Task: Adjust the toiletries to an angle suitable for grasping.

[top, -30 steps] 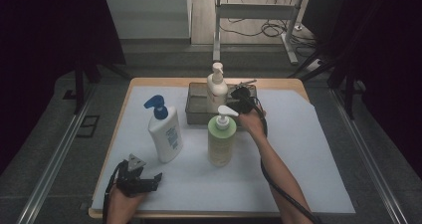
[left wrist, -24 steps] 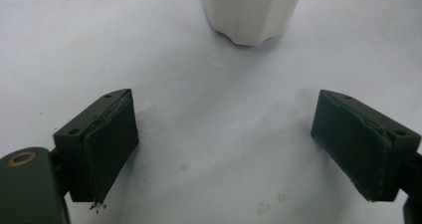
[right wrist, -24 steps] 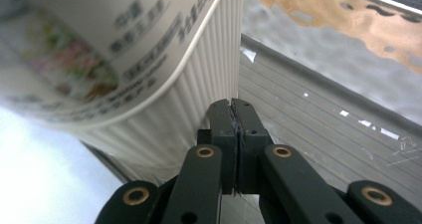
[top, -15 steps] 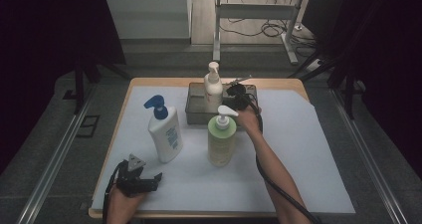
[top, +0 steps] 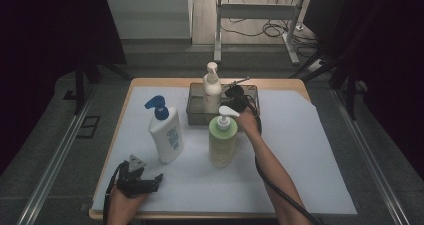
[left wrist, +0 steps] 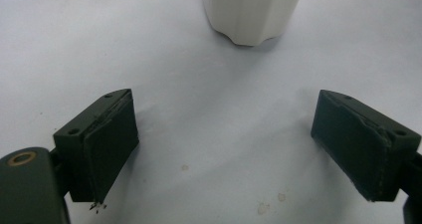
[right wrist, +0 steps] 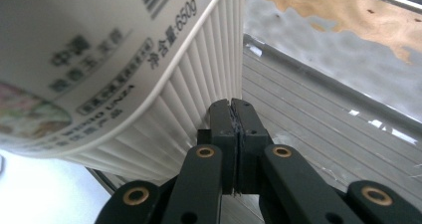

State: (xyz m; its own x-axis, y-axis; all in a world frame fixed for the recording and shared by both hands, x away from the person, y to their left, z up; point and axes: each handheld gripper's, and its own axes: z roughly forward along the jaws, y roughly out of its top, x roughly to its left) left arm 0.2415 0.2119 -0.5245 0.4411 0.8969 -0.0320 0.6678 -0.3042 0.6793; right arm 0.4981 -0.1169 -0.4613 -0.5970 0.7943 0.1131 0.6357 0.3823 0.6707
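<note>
Since no task's given, guessing a bit: looks like a regrip on the cream ribbed plastic pump bottle, standing at the back in the grey see-through plastic tray. Right gripper down inside that tray, jaws pinched flat together on nothing, tips right beside the ribs. To do it well: back off slightly, spread the jaws, then close across the ribbed body low down, squarely, so nothing tips. Left gripper spread wide and empty over the white sheet, facing the white blue-pump bottle. Readable on the cream label: "650g" after Chinese characters, plus what's probably "UNZA"; rest too blurry.
</note>
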